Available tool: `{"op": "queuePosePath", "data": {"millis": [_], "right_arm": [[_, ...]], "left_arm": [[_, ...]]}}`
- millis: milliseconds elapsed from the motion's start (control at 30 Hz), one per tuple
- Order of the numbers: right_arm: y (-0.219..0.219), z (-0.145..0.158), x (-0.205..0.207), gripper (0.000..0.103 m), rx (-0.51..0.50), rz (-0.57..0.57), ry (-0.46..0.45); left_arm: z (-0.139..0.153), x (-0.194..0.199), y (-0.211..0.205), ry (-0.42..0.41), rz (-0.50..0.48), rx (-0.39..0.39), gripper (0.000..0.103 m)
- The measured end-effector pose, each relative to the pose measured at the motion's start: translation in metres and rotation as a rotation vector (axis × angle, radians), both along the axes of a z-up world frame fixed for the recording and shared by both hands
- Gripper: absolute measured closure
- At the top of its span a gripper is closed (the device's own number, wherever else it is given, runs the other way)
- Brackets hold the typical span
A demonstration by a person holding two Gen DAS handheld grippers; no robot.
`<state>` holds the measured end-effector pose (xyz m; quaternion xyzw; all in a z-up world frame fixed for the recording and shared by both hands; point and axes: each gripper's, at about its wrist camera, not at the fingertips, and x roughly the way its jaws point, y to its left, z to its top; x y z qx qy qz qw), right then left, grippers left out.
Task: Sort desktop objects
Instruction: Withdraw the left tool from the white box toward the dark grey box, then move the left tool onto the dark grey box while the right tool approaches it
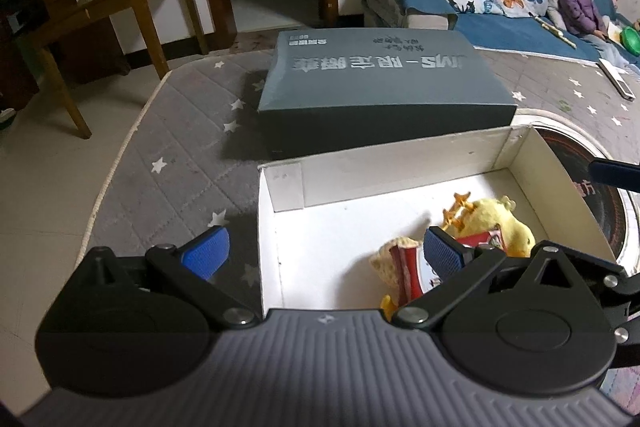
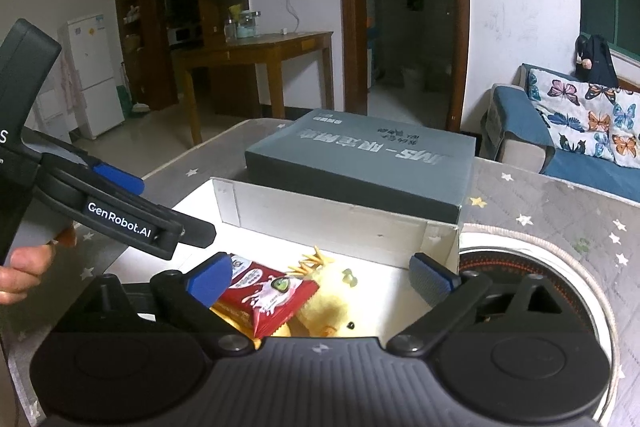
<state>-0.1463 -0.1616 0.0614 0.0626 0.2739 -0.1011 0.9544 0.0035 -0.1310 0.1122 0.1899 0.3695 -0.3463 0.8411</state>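
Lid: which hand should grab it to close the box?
Probably left. The left gripper is open over the box's left wall, facing the lid. The right gripper, also open, hangs over the toys.

Dim room, fisheye-warped edges, overexposed centre

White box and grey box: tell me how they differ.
The white box is open, with a yellow plush toy and a red snack packet inside; the grey box is closed. The grey box bears printed lettering; the white box's walls are plain. Both rest on the star-patterned mat, side by side.
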Motion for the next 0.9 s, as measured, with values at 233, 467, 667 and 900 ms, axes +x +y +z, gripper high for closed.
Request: {"op": "queuePosePath", "data": {"millis": [233,467,667,900], "right_arm": [[-0.013,0.005,0.012,0.006,0.014,-0.015,0.000],[-0.038,0.010,0.026,0.005,0.041,-0.055,0.001],[-0.067,0.013,0.041,0.005,0.089,-0.091,0.003],[-0.090,0.008,0.062,0.004,0.094,-0.110,0.016]], "left_arm": [[0.005,0.017,-0.009,0.005,0.021,-0.002,0.000],[0.005,0.037,-0.022,0.005,0.048,-0.002,0.000],[0.003,0.058,-0.037,0.006,0.073,-0.004,0.000],[0.002,0.082,-0.051,0.010,0.098,-0.021,0.000]]}}
